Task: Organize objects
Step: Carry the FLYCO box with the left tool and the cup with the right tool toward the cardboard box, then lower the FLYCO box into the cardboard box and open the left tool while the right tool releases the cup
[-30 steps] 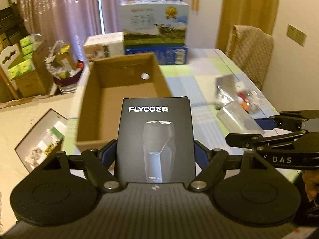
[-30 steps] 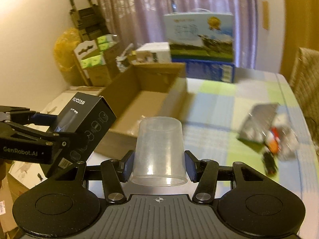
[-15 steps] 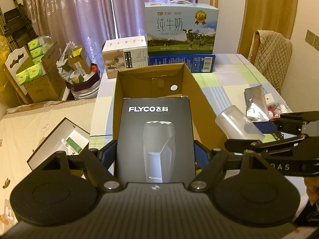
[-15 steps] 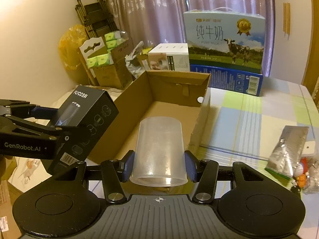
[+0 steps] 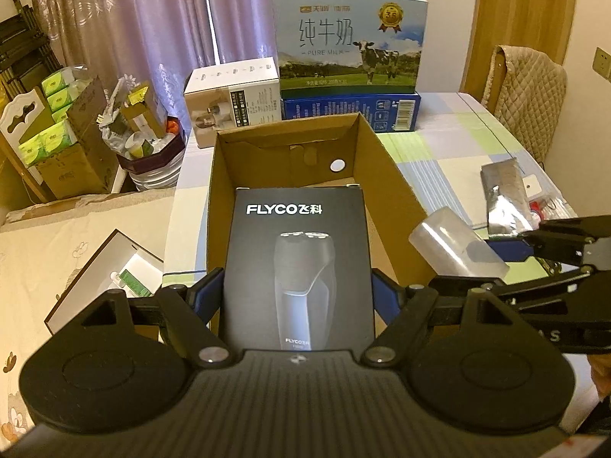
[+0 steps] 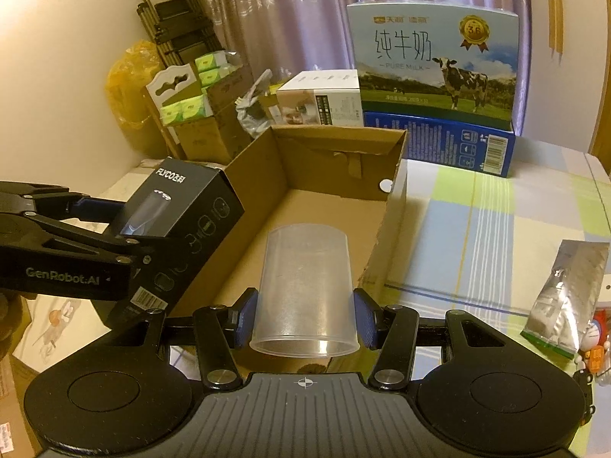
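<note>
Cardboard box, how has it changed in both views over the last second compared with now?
Both grippers moved toward the cardboard box, which looms larger and more centred. The left gripper stays shut on the shaver box, the right gripper on the plastic cup. Nothing was released; the box interior remains empty.

Home dining room: curtains, tablecloth.

Purple curtains hang behind the table, which wears a checked cloth. Right of the table, a quilted chair stands by a wooden door. Left of it, a black folded rack leans against the cream wall.
</note>
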A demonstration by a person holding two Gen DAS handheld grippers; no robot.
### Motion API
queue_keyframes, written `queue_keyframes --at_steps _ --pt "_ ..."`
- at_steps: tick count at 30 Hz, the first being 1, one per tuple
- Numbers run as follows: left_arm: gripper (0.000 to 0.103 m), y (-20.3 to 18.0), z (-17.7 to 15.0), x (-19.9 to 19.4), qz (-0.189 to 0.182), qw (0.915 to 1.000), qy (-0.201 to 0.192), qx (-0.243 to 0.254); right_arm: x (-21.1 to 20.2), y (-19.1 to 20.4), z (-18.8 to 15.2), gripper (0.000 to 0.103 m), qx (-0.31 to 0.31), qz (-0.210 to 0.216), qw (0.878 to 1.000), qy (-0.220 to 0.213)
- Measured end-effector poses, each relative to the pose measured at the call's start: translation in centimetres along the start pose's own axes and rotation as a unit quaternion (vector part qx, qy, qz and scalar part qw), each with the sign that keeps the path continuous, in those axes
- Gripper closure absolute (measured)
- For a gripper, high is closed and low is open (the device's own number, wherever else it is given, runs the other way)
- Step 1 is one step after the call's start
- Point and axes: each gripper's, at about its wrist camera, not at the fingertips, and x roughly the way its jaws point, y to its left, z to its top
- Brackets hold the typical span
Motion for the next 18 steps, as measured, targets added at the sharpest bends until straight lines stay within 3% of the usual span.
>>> queue_keyframes --at_steps 6,18 --pt "0.022 0.7 -0.3 0.6 0.009 0.9999 0.0 -0.012 0.2 -0.2 0.2 0.053 0.002 0.001 1.0 -0.002" --pt "0.022 1.8 -1.3 0.0 0.014 0.9996 -0.001 -0.025 0.7 0.3 0.0 0.053 0.007 0.007 1.0 0.001"
